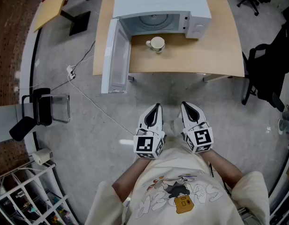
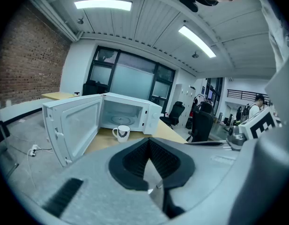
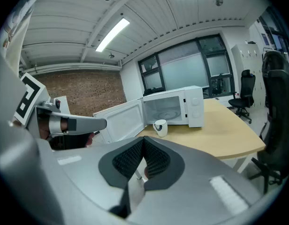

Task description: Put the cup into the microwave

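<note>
From the head view, the white microwave sits at the back of a wooden table. Its door is swung wide open on the left side. The cup stands on the table just in front of the microwave's open mouth, not inside it. It stands straight up, so its long way runs up and down and its open top faces up. Its handle points left, toward the open door. The left gripper and the right gripper are side by side close to the person's chest, well away from the microwave. Both point toward it and tip down a little.

In the left gripper view, the left gripper has its two jaws pressed together with nothing between them. Past them is the microwave with its door open. The cup stands upright just in front of the microwave (its handle sticks out on the door side).

In the right gripper view, the right gripper is pinched closed too and holds nothing. The cup stands upright in front of the microwave, near the open door, with its handle toward the door.
</note>
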`<state>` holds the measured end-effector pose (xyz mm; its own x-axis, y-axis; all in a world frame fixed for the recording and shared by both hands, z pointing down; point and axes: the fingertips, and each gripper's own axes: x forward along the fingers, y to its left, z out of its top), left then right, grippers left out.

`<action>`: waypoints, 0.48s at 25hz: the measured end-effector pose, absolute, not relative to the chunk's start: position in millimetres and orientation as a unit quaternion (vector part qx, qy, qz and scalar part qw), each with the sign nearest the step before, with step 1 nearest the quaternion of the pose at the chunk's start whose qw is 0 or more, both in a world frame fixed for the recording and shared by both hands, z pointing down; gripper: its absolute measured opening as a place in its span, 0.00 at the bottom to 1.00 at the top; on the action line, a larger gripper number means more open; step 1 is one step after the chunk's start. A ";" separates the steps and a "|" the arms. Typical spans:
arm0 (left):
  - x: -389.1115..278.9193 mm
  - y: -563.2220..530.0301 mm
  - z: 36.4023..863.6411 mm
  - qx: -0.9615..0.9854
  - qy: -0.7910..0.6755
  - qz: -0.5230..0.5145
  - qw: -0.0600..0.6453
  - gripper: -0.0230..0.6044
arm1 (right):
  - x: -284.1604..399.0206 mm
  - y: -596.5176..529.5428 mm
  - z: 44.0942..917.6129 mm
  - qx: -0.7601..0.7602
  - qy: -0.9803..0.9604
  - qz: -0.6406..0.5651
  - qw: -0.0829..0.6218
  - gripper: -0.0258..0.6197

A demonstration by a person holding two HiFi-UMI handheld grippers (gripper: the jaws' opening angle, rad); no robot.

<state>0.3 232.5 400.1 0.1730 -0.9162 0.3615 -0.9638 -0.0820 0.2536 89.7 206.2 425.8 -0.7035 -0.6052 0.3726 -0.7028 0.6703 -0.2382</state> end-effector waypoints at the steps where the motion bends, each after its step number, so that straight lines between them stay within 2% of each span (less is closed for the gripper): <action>1: 0.6 231.9 400.3 0.733 -0.641 0.054 0.220 0.04 | 89.0 205.4 426.2 0.360 -0.905 0.184 0.133 0.05; 12: 21.3 216.6 401.1 0.719 -0.660 0.047 0.215 0.04 | 105.9 193.7 424.9 0.338 -0.914 0.182 0.129 0.05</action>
<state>21.3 216.6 401.1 0.1253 -0.9278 0.3515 -0.9685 -0.0375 0.2461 105.9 193.7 424.9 -0.7381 -0.5714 0.3586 -0.6651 0.7054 -0.2451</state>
